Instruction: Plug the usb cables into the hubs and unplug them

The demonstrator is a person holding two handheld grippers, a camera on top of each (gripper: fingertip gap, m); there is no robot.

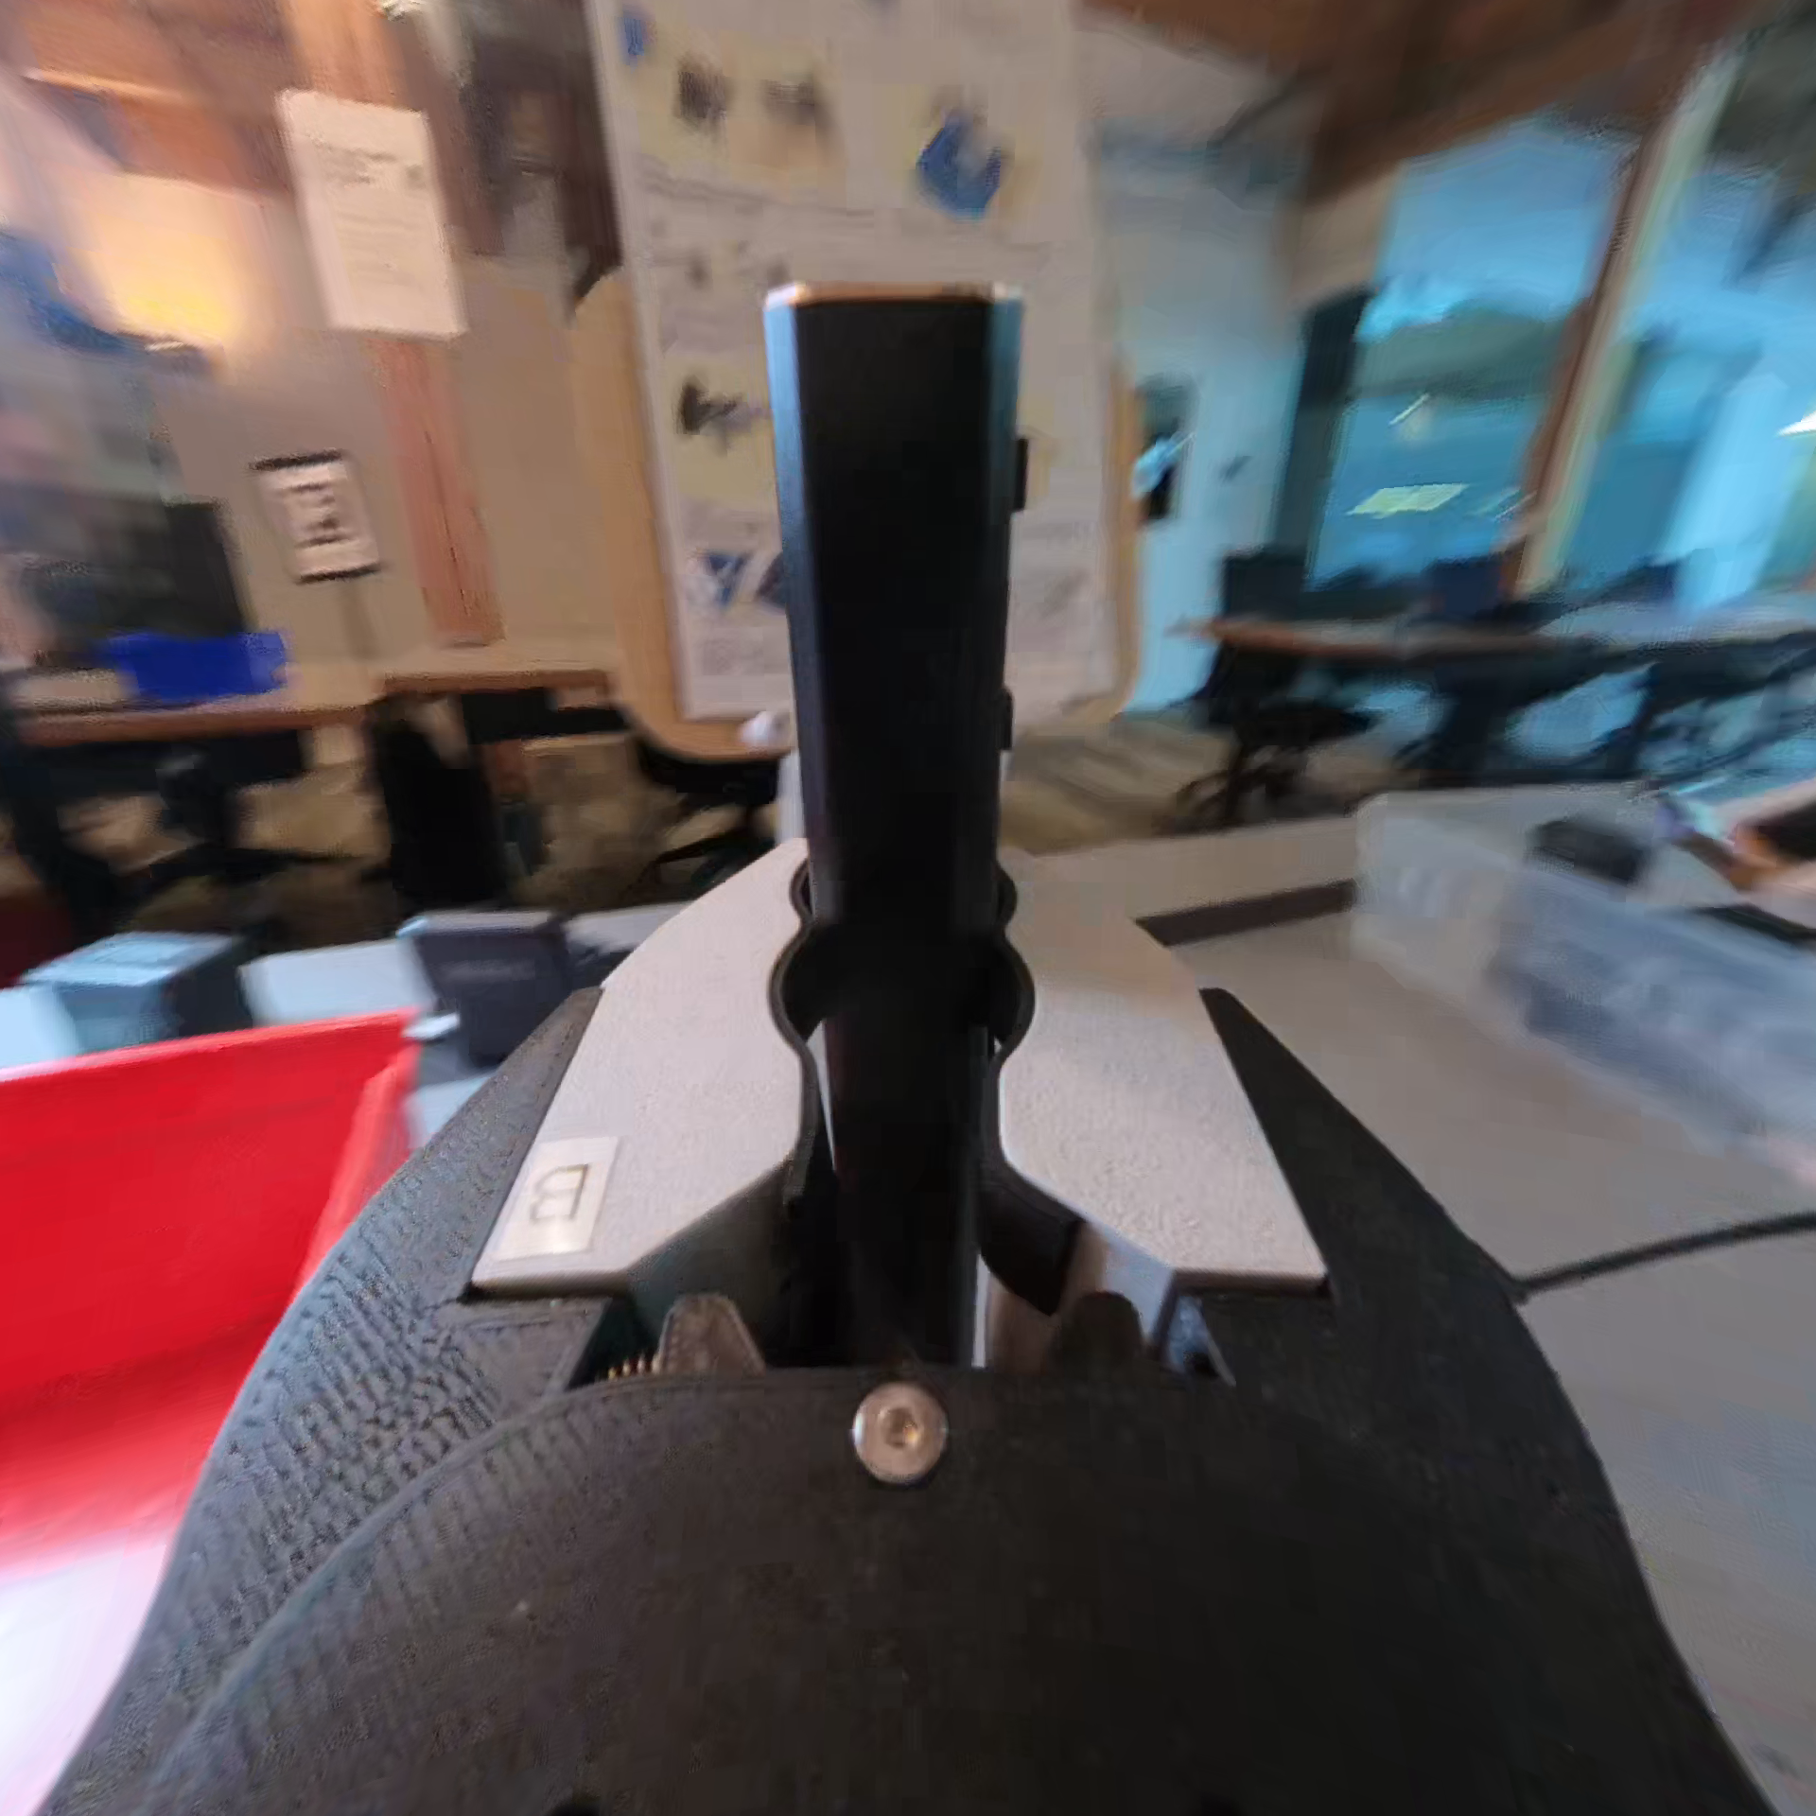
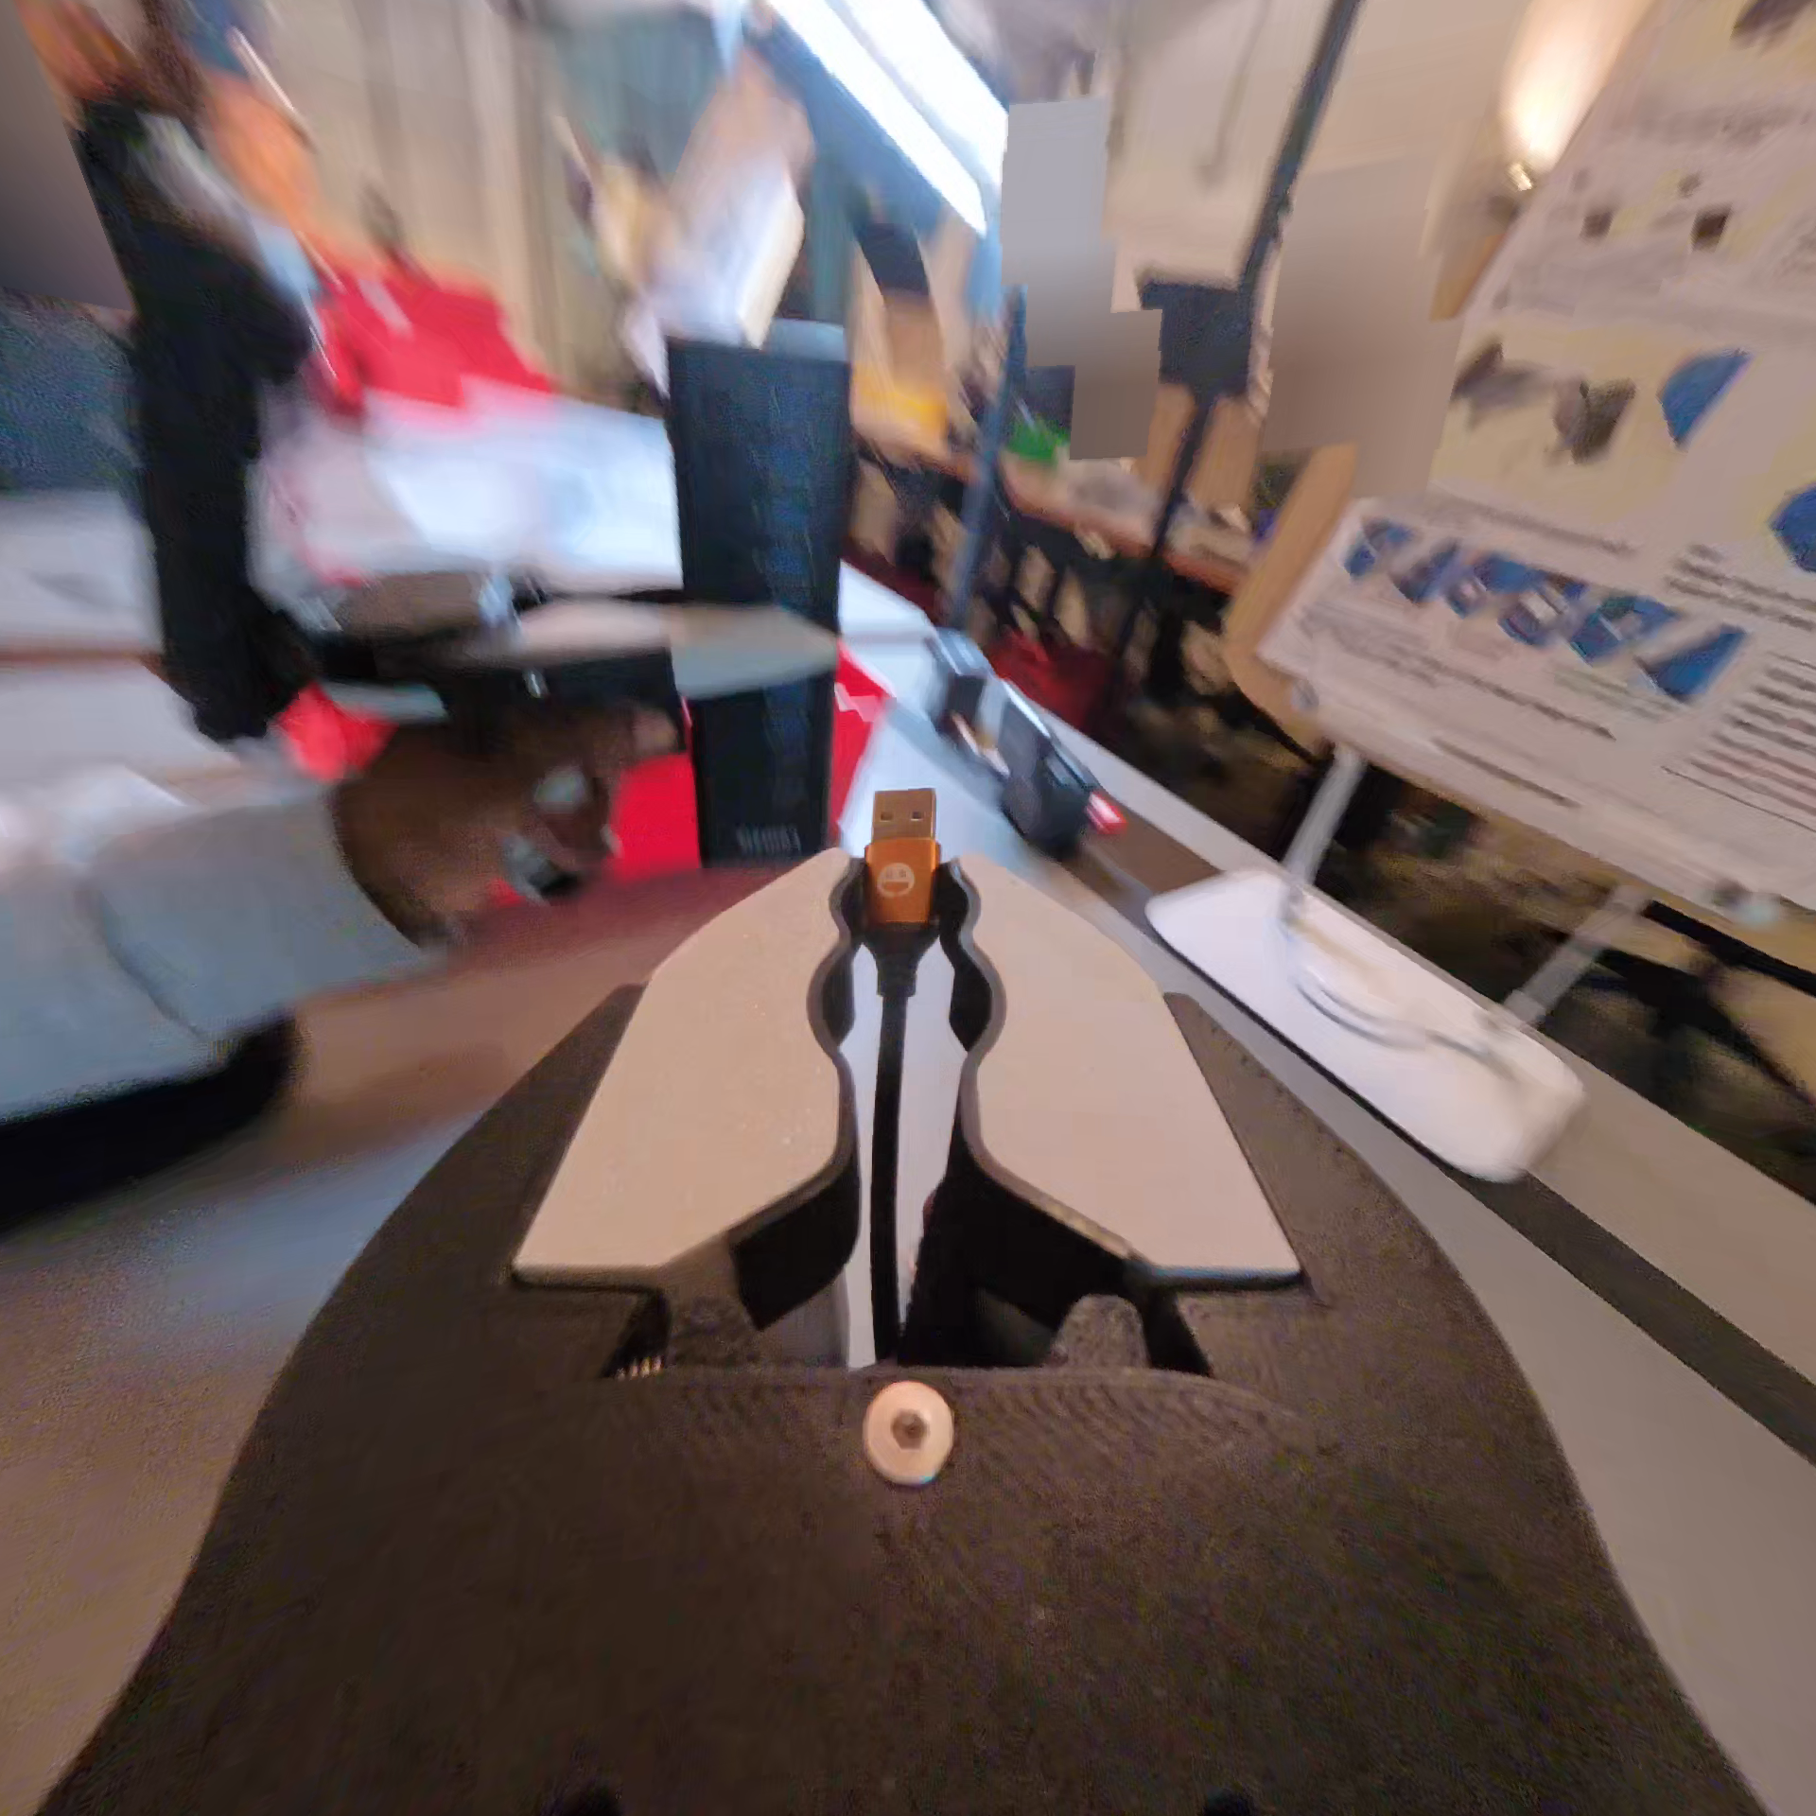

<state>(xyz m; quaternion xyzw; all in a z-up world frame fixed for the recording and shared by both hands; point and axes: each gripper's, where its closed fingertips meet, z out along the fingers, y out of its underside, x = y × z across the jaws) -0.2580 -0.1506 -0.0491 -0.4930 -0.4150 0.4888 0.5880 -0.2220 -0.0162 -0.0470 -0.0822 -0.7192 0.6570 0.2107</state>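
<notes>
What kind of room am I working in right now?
Likely a research lab or shared workshop: a poster board on a stand, work desks with chairs, and a red bin on the grey table.

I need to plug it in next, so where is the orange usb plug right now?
Right wrist view, centre: the orange usb plug is pinched at the right gripper tips, metal end forward.

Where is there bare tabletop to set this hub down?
Free: the grey tabletop right of the left gripper, crossed only by a thin black cable. Crowded: the red bin on its left, dark boxes ahead, clear containers far right.
</notes>
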